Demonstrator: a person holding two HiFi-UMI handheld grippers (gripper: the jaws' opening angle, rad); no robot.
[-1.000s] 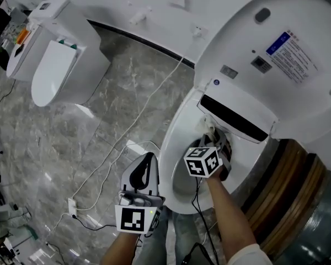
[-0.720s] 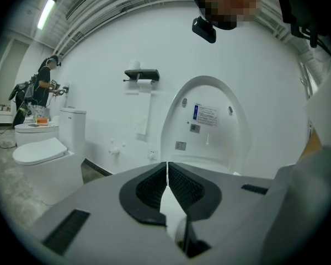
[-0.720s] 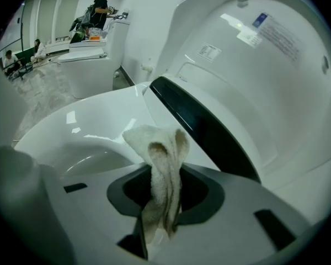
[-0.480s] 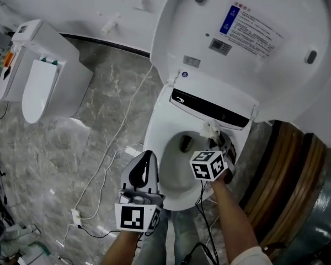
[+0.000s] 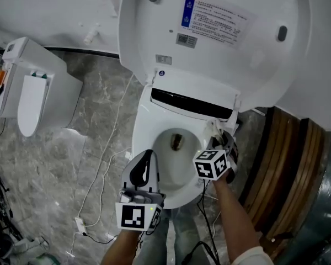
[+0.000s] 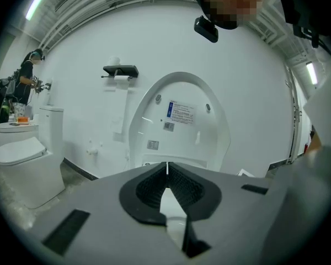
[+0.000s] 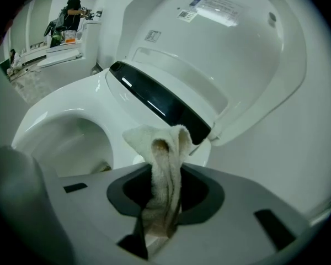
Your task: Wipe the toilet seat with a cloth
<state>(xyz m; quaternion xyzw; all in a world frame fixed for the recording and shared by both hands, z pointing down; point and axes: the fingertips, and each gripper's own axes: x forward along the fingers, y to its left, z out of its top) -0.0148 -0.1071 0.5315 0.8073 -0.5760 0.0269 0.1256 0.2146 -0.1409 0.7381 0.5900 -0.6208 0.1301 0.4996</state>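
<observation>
The white toilet has its lid (image 5: 220, 32) raised, and the seat (image 5: 146, 142) rings the bowl below it. My right gripper (image 5: 220, 139) hangs over the seat's right rear, by the black panel, and is shut on a cream cloth (image 5: 214, 127). In the right gripper view the cloth (image 7: 163, 164) sticks out folded between the jaws of the right gripper (image 7: 165, 175), above the seat (image 7: 60, 104). My left gripper (image 5: 147, 156) is over the seat's front left, shut with nothing in it. The left gripper (image 6: 166, 173) points level at the lid (image 6: 179, 120).
A second white toilet (image 5: 27, 87) stands at the left on the marble floor. A white cable (image 5: 107, 159) runs across the floor to a plug (image 5: 80, 223). A dark curved wooden object (image 5: 287, 170) sits close on the right. A person (image 6: 25, 87) stands far left.
The view has swung so the toilet sits more centred. My right gripper, still holding the cloth, has slid from the middle rear of the seat toward its right rear. The left gripper stays shut.
</observation>
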